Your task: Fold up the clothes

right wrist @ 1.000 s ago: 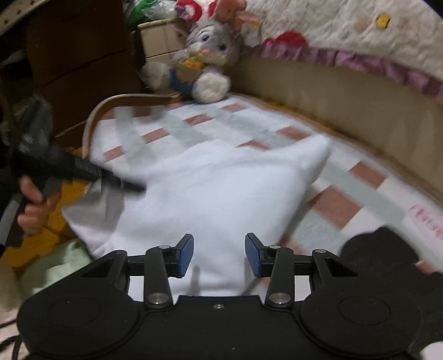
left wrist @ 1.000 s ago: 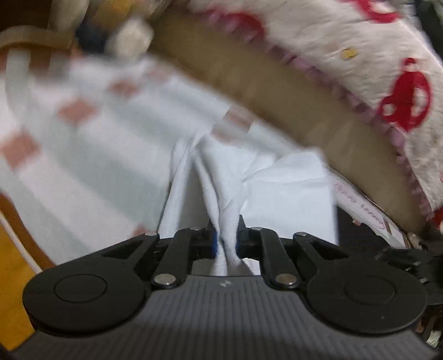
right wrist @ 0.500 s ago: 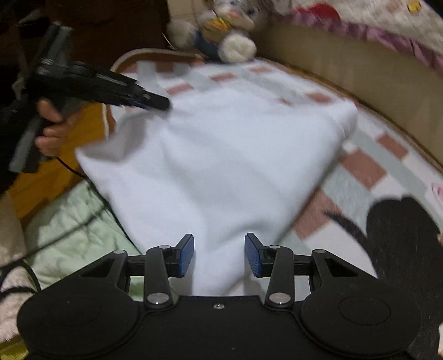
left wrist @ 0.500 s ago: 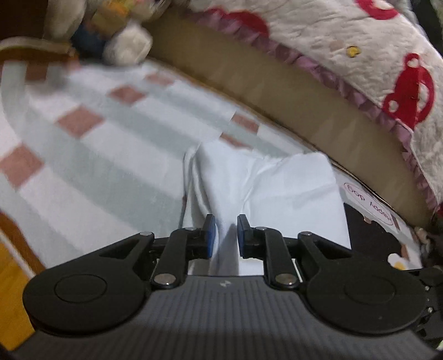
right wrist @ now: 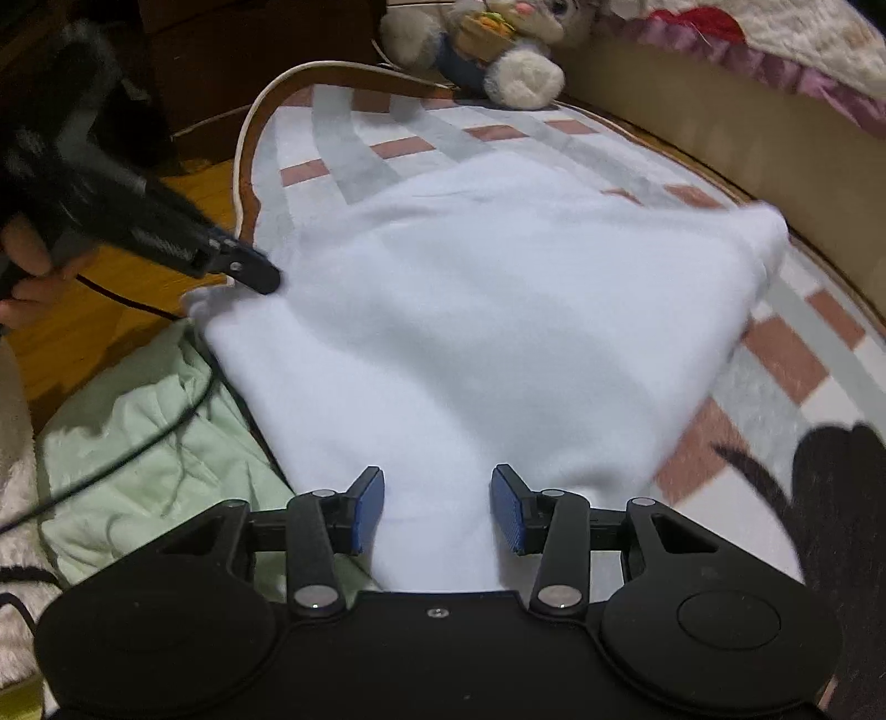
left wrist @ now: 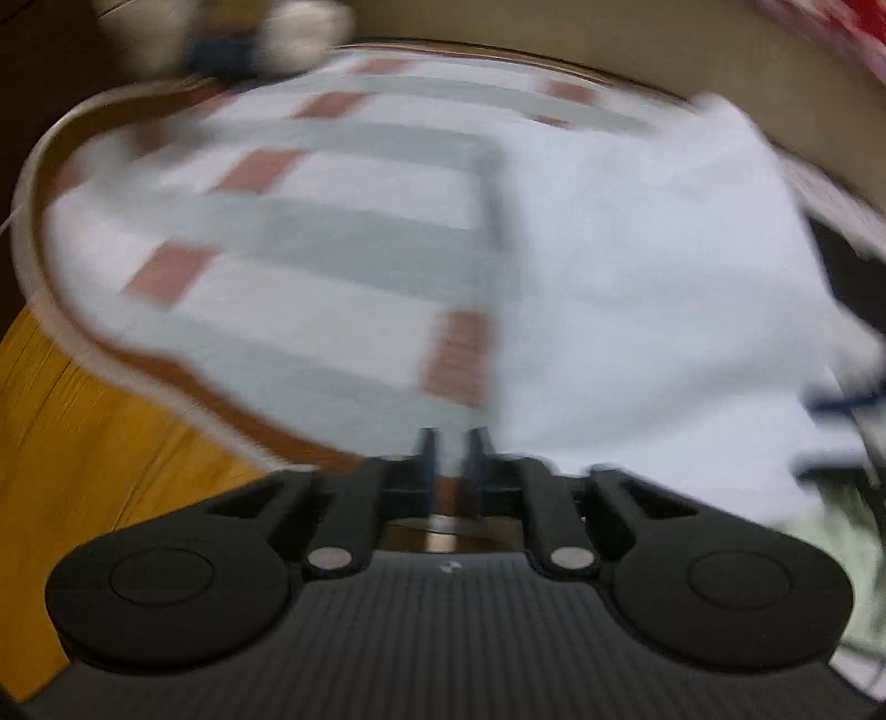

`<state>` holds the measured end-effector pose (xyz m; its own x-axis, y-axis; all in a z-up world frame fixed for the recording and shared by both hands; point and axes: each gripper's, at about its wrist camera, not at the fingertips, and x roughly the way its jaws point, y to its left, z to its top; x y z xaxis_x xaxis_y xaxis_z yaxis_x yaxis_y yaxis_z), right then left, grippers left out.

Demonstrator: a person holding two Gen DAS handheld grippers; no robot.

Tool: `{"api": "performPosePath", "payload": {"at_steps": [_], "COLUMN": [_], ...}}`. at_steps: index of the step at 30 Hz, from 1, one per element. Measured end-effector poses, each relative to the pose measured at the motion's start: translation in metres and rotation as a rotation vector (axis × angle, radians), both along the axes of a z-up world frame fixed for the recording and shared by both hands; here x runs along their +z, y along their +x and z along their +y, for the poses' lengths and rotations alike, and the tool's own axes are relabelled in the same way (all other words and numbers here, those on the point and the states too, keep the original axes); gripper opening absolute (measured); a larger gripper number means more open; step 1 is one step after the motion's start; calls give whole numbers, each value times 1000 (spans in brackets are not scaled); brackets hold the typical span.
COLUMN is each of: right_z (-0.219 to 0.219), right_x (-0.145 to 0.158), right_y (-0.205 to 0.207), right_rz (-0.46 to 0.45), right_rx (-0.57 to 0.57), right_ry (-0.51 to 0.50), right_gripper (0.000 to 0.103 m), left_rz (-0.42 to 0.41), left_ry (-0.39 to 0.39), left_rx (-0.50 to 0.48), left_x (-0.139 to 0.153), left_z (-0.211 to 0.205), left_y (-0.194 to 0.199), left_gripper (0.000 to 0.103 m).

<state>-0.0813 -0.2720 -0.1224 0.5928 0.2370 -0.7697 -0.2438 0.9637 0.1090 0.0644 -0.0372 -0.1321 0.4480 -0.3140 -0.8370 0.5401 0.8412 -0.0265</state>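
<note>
A white garment [right wrist: 487, 310] lies spread on the checked rug [right wrist: 786, 354]. It also shows blurred at the right of the left wrist view [left wrist: 664, 310]. My left gripper [left wrist: 449, 443] has its jaws nearly together with a narrow gap and no cloth between them. In the right wrist view the left gripper [right wrist: 243, 271] touches the garment's left corner. My right gripper [right wrist: 437, 507] is open over the garment's near edge, with cloth lying between and under its blue pads [right wrist: 368, 501].
A plush rabbit [right wrist: 498, 50] sits at the rug's far edge by a bed with a quilt [right wrist: 775, 33]. A pale green cloth [right wrist: 149, 443] lies at near left on the wooden floor [left wrist: 83, 454]. A dark garment [right wrist: 830, 498] lies at right.
My left gripper let go of the white cloth it pinched and swung left toward the rug's edge. The garment settled flatter. The right gripper stayed open.
</note>
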Motion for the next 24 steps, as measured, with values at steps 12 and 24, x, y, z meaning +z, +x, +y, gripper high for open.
{"api": "performPosePath", "payload": {"at_steps": [12,24], "right_z": [-45,-128], "right_x": [40,125], "right_y": [-6,53], "right_rz": [109,152], "right_rx": [-78,-109], "right_ry": [190,42], "right_gripper": [49,50], "left_rz": [60,52], "left_ry": [-332,-261], "left_rx": [13,-63], "left_x": [19,-18], "left_z": [-19,-108], "left_y": [56,129], "left_gripper": [47,49]}}
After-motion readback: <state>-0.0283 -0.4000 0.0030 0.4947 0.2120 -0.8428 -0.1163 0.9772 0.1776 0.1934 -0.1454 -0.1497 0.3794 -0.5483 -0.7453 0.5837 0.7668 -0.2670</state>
